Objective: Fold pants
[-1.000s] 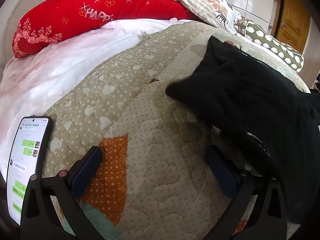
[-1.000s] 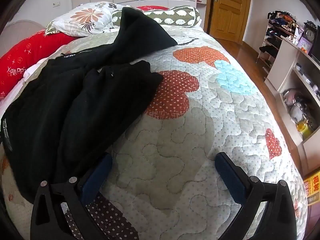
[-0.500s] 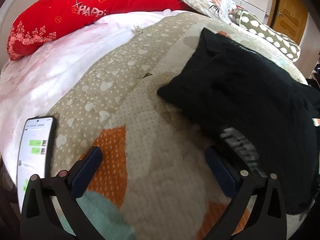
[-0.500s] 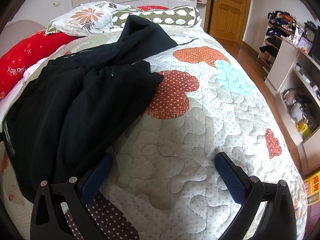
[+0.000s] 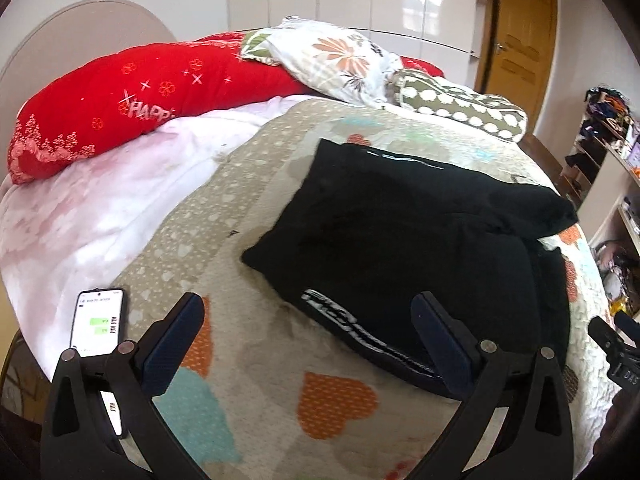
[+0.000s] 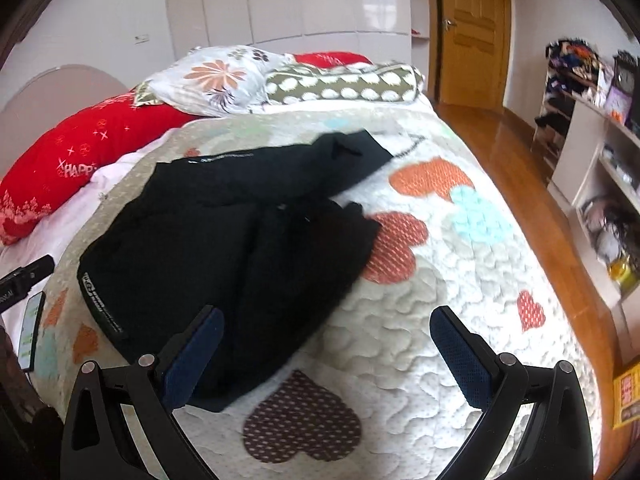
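Observation:
Black pants (image 5: 408, 248) lie loosely bunched on a quilted bedspread (image 5: 256, 360) with heart patches. Their waistband with white lettering (image 5: 344, 320) faces the near edge. In the right wrist view the pants (image 6: 224, 248) spread from near left toward the pillows, one leg angled to the far right. My left gripper (image 5: 308, 320) is open and empty above the quilt, just left of the waistband. My right gripper (image 6: 326, 332) is open and empty above the pants' near right edge.
A phone (image 5: 98, 324) with a lit screen lies at the bed's left edge. A red pillow (image 5: 132, 100), a floral pillow (image 5: 332, 60) and a dotted bolster (image 5: 460, 108) lie at the head. Shelves (image 6: 600, 184) and wooden floor (image 6: 504, 148) are to the right.
Both grippers have pulled back and risen, so more of the bed and room shows. The pants lie much as before. Both grippers stay open.

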Demonstrator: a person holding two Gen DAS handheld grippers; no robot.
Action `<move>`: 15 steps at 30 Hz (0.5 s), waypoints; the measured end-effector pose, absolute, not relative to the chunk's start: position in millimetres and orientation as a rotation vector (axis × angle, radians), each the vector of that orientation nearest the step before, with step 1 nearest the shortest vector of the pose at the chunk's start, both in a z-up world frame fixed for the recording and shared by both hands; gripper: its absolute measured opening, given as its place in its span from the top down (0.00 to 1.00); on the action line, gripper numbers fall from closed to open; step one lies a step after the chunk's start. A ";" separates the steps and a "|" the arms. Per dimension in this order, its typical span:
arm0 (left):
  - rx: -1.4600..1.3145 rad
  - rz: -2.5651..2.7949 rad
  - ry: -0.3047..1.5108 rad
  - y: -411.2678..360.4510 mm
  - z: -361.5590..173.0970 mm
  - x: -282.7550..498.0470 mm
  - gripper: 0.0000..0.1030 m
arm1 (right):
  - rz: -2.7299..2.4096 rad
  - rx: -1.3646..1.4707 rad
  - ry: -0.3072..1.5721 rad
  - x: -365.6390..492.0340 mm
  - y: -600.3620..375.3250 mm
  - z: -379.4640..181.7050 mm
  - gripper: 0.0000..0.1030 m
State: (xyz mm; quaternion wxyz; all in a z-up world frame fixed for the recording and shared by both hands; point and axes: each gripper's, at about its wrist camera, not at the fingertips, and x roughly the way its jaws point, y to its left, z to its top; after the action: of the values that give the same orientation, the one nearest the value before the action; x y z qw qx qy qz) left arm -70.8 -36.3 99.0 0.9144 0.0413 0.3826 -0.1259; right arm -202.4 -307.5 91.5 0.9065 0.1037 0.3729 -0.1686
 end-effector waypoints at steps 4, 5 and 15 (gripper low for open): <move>0.071 -0.283 0.785 -42.5 101.8 -77.8 0.00 | -0.321 0.229 0.754 -201.1 -301.3 100.7 0.00; 0.078 -0.285 0.781 -44.7 102.8 -79.5 0.00 | -0.318 0.230 0.750 -201.7 -299.5 102.4 0.00; 0.104 -0.306 0.762 -58.2 106.5 -88.4 0.00 | -0.293 0.172 0.725 -200.4 -284.3 108.6 0.00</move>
State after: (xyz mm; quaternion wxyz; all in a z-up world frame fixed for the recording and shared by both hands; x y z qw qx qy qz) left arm -88.4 -58.2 106.5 0.9156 0.0505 0.3702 -0.1486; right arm -200.4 -284.3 108.6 0.9209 0.0838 0.3530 -0.1424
